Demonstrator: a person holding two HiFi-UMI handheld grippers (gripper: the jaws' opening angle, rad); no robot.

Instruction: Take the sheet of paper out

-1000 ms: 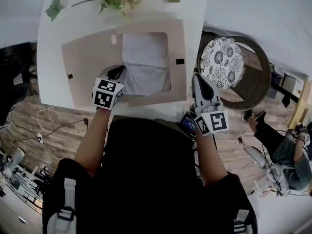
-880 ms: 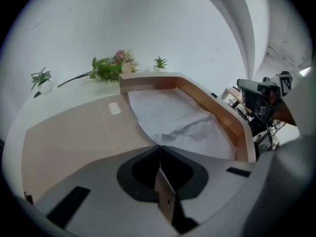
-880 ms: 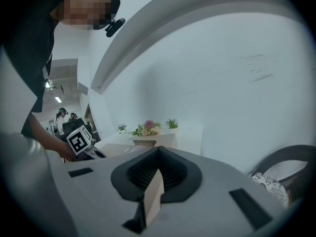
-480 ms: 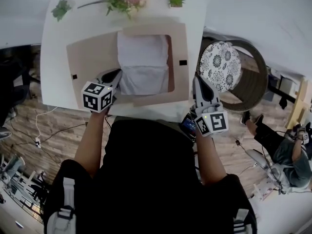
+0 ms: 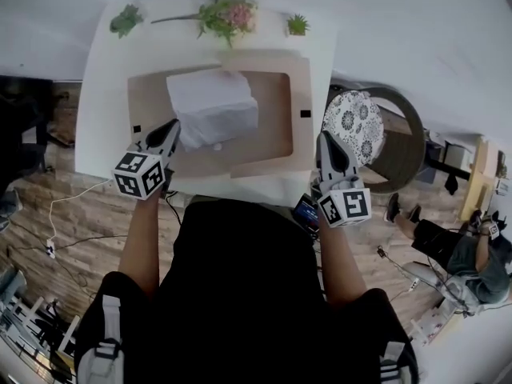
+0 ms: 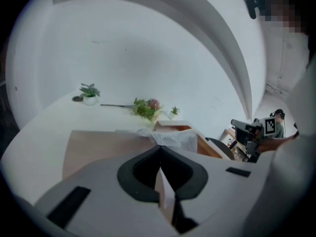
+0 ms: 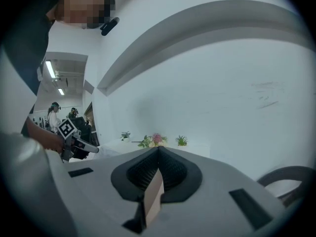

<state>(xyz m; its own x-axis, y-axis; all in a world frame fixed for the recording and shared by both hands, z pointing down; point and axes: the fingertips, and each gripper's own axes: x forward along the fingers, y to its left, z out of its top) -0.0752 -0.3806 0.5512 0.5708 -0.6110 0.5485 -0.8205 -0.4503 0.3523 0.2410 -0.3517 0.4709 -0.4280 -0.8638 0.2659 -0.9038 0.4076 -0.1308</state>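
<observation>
An open cardboard box (image 5: 272, 146) lies flat on the white table (image 5: 104, 110). A crumpled white sheet of paper (image 5: 212, 106) rises out of its left half, bunched and pulled to the left. My left gripper (image 5: 170, 128) is shut on the sheet's near left corner. In the left gripper view the paper (image 6: 173, 138) shows just past the closed tips of that gripper (image 6: 159, 147). My right gripper (image 5: 325, 139) hovers by the box's right front edge, jaws shut with nothing seen between them. In its own view the right gripper (image 7: 158, 149) points toward the wall.
A flower spray (image 5: 228, 14) and two small potted plants (image 5: 126, 20) (image 5: 298, 25) line the table's far edge. A round chair with a patterned cushion (image 5: 356, 118) stands right of the table. A person (image 5: 472, 254) sits farther right. Cables lie on the wooden floor.
My left gripper closed on the paper's corner and rose to the left, dragging the sheet up and leftward from the box's middle. The right gripper lifted a little.
</observation>
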